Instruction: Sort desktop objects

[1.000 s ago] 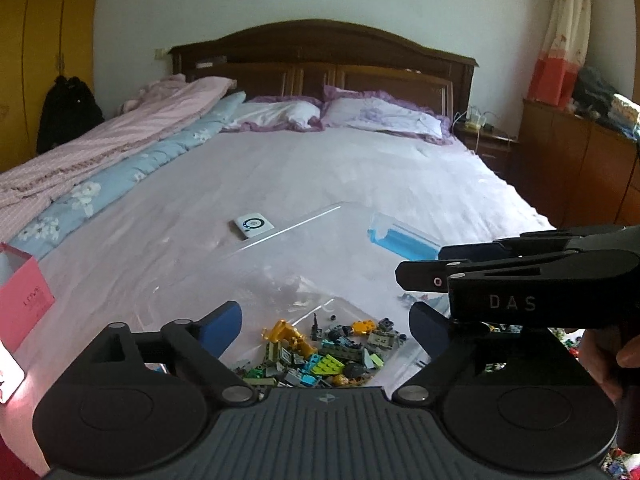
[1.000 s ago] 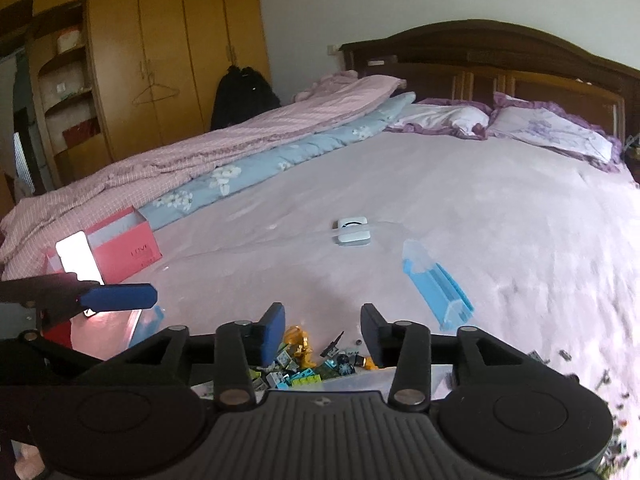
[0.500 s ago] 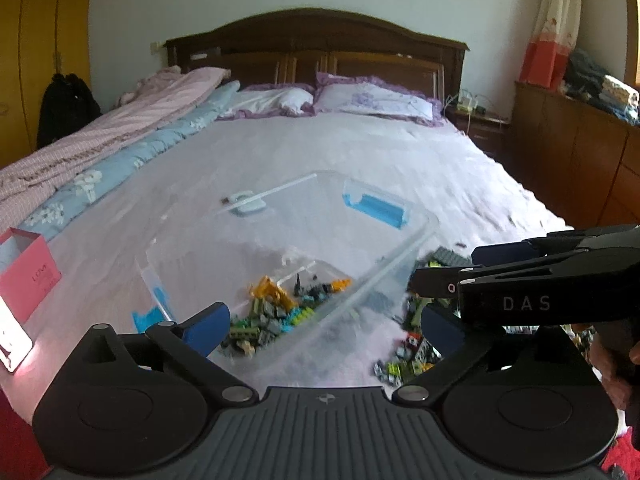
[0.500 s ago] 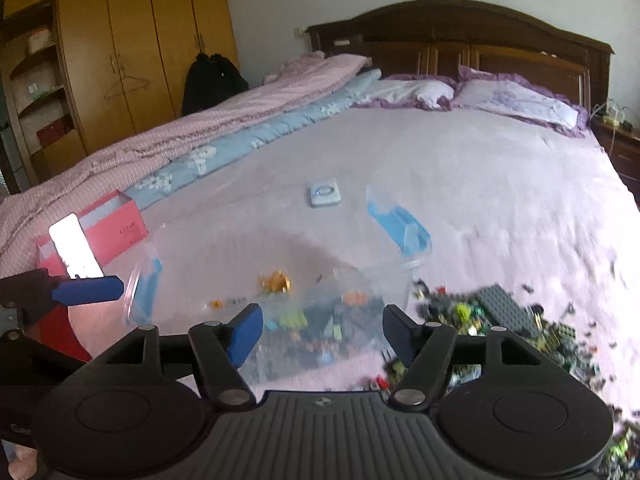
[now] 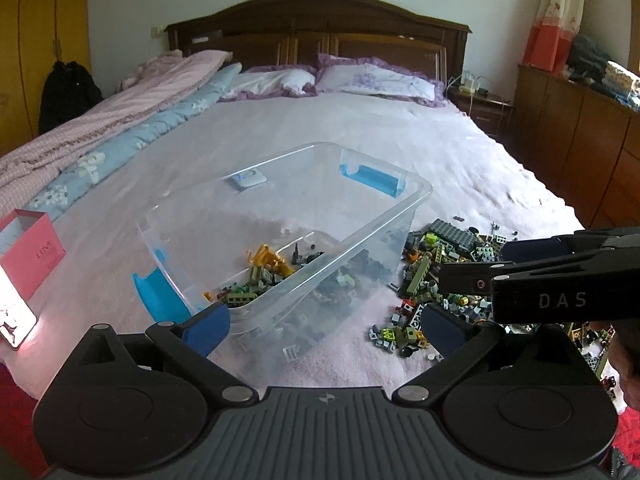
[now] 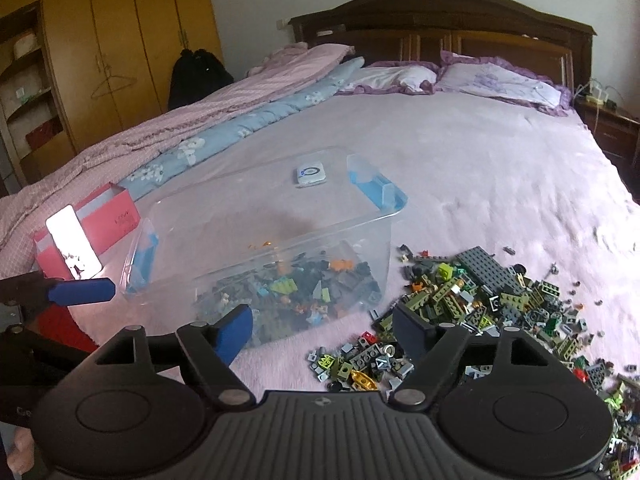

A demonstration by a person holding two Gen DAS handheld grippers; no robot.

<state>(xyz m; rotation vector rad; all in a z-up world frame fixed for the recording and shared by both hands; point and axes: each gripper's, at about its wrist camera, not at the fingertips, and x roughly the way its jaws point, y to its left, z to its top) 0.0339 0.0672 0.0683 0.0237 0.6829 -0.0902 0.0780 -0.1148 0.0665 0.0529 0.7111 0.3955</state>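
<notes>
A clear bin [image 5: 360,240] with blue handles is sitting on the bed [image 5: 360,132], and everything else is placed around it. Inside the bin, a layer of small bricks [image 6: 296,284] is lying along its near side, with a yellow piece [image 5: 268,260] showing among them. Just to the right of the bin, a loose pile [image 6: 492,300] of more bricks is spreading over the pink sheet, with a dark grey plate [image 6: 484,268] lying on its far edge. Behind the bin, seen through its far wall, a small white device [image 6: 310,174] is resting on the sheet. To the left of the bin, a pink box [image 5: 28,252] is standing near the bed's edge, with a bright phone [image 6: 74,248] leaning at its front. The left gripper [image 5: 324,320] is hovering at the bin's near corner with its jaws spread wide and pinching nothing. The right gripper [image 6: 324,328] is hovering between the bin and the pile; its jaws are opening, and nothing is being held between them. Beyond the bin, pillows [image 5: 376,80] are lying against the dark headboard [image 5: 320,20].
</notes>
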